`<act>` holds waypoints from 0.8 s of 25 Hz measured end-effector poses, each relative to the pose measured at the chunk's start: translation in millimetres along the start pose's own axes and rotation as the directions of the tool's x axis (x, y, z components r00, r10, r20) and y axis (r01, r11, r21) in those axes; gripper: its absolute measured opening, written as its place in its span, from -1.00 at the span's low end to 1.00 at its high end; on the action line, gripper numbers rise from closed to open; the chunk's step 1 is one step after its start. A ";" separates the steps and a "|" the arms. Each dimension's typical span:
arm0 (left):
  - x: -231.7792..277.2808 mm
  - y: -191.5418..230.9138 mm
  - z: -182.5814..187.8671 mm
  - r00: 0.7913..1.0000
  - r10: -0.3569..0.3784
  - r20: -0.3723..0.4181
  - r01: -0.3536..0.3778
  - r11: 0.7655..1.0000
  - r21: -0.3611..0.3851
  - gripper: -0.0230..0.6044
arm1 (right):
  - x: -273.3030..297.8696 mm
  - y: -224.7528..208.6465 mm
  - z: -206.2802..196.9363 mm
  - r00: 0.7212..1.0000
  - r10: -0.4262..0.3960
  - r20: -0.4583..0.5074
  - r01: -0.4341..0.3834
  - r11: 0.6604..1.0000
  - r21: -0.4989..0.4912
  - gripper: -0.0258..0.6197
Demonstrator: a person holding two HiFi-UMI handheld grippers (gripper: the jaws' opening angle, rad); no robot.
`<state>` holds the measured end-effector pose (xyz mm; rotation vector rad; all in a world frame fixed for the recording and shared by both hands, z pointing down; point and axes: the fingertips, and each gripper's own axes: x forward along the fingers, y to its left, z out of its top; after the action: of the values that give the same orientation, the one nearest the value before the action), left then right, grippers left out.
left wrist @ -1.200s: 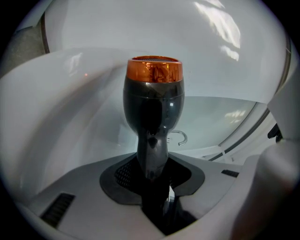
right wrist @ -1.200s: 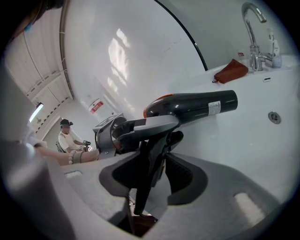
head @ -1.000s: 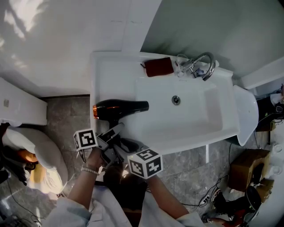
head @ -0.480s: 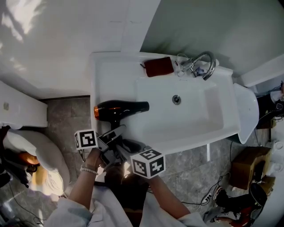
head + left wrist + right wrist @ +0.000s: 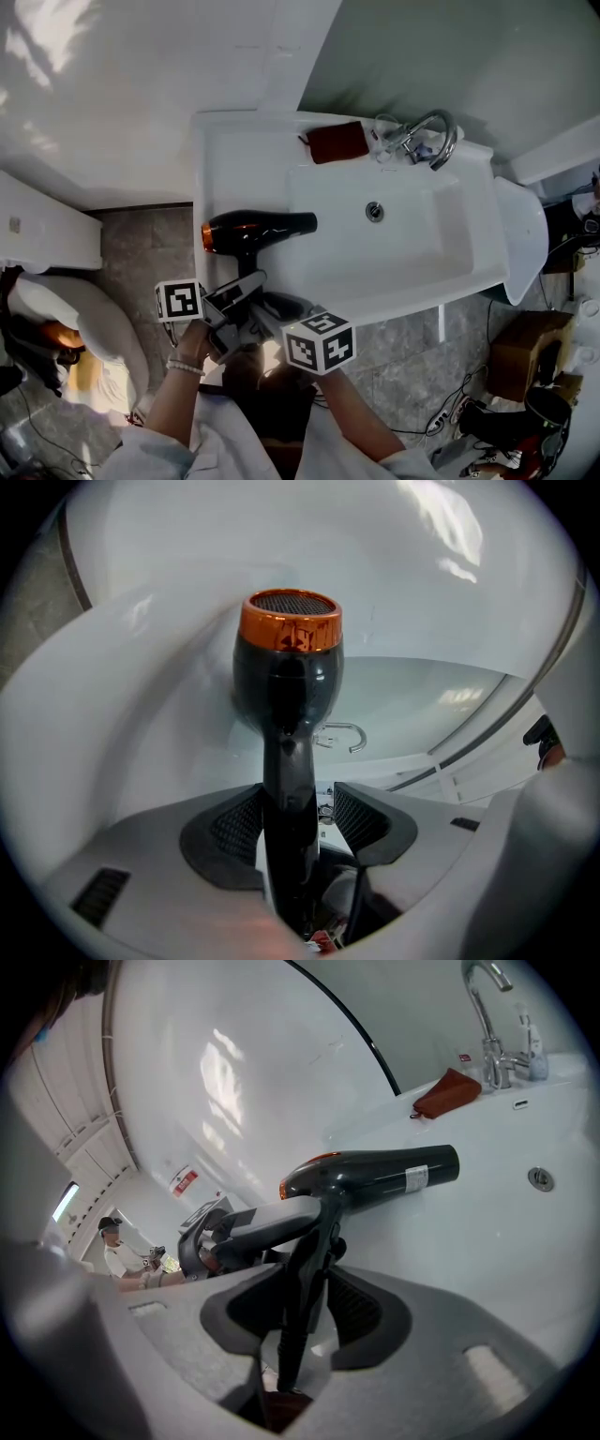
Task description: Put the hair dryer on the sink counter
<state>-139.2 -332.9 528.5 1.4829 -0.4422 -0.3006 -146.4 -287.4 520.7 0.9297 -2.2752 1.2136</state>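
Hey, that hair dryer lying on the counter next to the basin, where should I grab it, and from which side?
Take the handle, coming in from the front edge of the counter. The hair dryer lies on its side with its fat barrel running across the counter and its slim handle pointing toward the front. The handle is probably the easiest part to pinch, and that side gives a straight approach.

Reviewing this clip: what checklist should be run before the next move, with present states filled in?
1. Body of hair dryer lies on sink counter: ok.
2. Left tongs off the handle: ok; jaws have just been opening, gap beside handle.
3. Right tongs released: not ok; jaws have just been closing, pads look pressed on handle.
4. Body apart from red pouch and faucet: ok.
5. Stays put once released: cannot tell.
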 end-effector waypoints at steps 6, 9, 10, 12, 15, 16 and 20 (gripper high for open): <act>-3.5 -1.0 -1.5 1.000 0.019 0.001 -0.019 1.000 0.000 -0.19 | -5.4 2.2 1.2 1.000 -0.012 0.003 0.012 1.000 -0.015 -0.58; -3.3 0.0 -1.3 1.000 0.031 0.000 -0.031 0.999 0.006 -0.17 | -4.7 1.6 -0.9 1.000 -0.029 -0.011 0.029 0.999 -0.031 -0.58; -2.8 -0.2 -1.2 1.000 0.031 0.002 -0.031 1.000 0.005 -0.16 | -4.0 1.4 -1.8 0.999 -0.036 -0.014 0.035 0.998 -0.042 -0.57; -1.9 -0.5 -0.8 1.000 0.027 0.007 -0.027 1.000 0.003 -0.16 | -2.8 1.0 -2.7 0.999 -0.045 -0.009 0.044 0.998 -0.051 -0.56; -1.8 0.1 0.2 1.000 0.024 0.020 -0.023 1.000 -0.003 -0.16 | -1.0 1.4 -5.9 0.999 -0.042 -0.010 0.041 0.998 -0.049 -0.54; -2.1 1.0 0.6 0.999 0.025 0.025 -0.025 1.000 -0.005 -0.16 | 0.6 2.6 -8.7 0.999 -0.037 -0.021 0.036 0.998 -0.054 -0.47; -1.4 1.5 1.5 0.999 0.028 0.031 -0.028 1.000 -0.009 -0.16 | 6.7 2.9 -20.0 0.997 -0.051 -0.060 0.046 0.995 -0.089 -0.35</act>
<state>-141.3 -333.4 529.8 1.4638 -0.4862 -0.3036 -152.5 -271.9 534.0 0.8972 -2.2248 1.0980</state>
